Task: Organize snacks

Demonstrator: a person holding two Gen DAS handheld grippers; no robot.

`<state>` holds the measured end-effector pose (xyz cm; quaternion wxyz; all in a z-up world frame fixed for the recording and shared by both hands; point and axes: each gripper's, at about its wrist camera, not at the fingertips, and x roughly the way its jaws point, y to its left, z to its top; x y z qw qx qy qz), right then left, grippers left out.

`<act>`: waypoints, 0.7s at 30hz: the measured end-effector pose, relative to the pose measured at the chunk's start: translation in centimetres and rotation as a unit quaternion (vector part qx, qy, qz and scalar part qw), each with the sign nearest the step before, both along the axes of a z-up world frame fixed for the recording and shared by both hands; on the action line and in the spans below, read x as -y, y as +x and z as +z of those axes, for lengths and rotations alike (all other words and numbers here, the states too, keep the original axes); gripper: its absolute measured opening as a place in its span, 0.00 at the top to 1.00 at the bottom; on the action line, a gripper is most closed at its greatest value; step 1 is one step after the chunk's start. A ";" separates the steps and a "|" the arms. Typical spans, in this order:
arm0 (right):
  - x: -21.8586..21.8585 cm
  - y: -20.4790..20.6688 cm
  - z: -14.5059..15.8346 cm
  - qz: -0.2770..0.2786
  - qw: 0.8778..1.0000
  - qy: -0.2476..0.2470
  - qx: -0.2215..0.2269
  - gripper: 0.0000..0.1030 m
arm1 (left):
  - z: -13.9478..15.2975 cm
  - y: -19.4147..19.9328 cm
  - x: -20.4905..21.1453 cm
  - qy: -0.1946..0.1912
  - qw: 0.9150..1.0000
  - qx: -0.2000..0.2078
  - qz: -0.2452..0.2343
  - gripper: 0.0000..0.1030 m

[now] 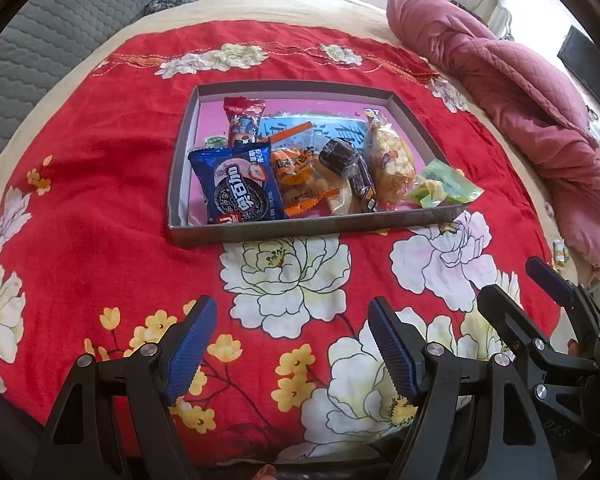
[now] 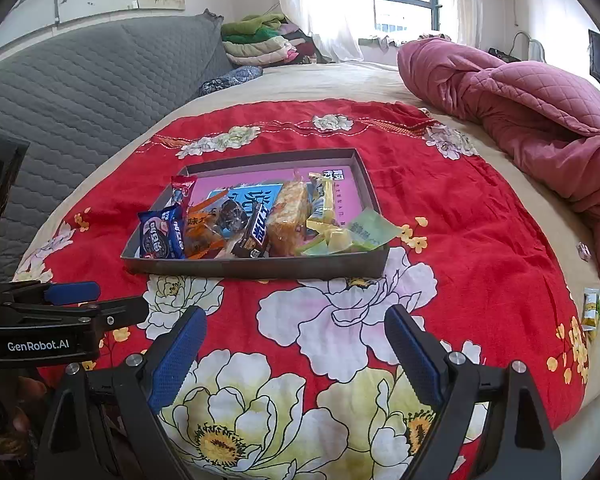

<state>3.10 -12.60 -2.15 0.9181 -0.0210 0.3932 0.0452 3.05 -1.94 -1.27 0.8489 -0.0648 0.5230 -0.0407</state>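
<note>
Left gripper [image 1: 292,344], in our left wrist view, hangs over the red floral blanket [image 1: 100,168] with its blue-padded fingers [image 1: 190,352] spread wide and nothing between them; we see the right gripper [image 1: 556,300] at the lower right edge, its fingers likewise parted and empty. Beyond both, well apart from the fingertips, sits the grey tray [image 1: 300,230] holding the snacks; a blue cookie packet [image 1: 240,188] leans in the near left corner, an orange packet [image 1: 296,176] lies just beside it, then a dark chocolate bar [image 1: 348,168] and a yellow puffed-snack bag [image 1: 388,160]; a red packet [image 1: 242,118] stands behind the blue one; a green wrapper [image 1: 444,186] overhangs the tray's right rim. A pink quilt [image 1: 520,100] is heaped at the right.

In the right wrist view, our right gripper [image 2: 296,344] shows the same wide, empty spread above the blanket [image 2: 480,208]; the left gripper [image 2: 72,300] enters from the left edge, its jaws apart. The tray [image 2: 260,266] lies ahead on the blanket, the blue cookie packet [image 2: 160,238] at its near left, the chocolate bar [image 2: 256,234] near the middle, the green wrapper [image 2: 364,232] at the near right; a few small packets [image 2: 594,308] lie off the blanket at the far right.
</note>
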 end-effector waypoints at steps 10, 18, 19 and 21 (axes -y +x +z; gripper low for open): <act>-0.1 0.0 -0.1 0.001 1.000 -0.001 0.001 0.13 | 0.0 0.1 0.0 0.003 1.000 0.000 0.001 0.24; 0.0 0.0 -0.1 0.001 1.000 -0.001 0.001 0.13 | 0.0 0.1 0.0 0.003 1.000 0.000 0.002 0.24; -0.1 0.0 -0.1 0.001 1.000 -0.001 0.001 0.13 | 0.0 0.1 0.1 0.004 1.000 -0.001 0.002 0.24; 0.0 0.0 0.0 0.001 1.000 -0.001 0.001 0.13 | 0.0 0.1 0.1 0.004 1.000 -0.001 0.002 0.24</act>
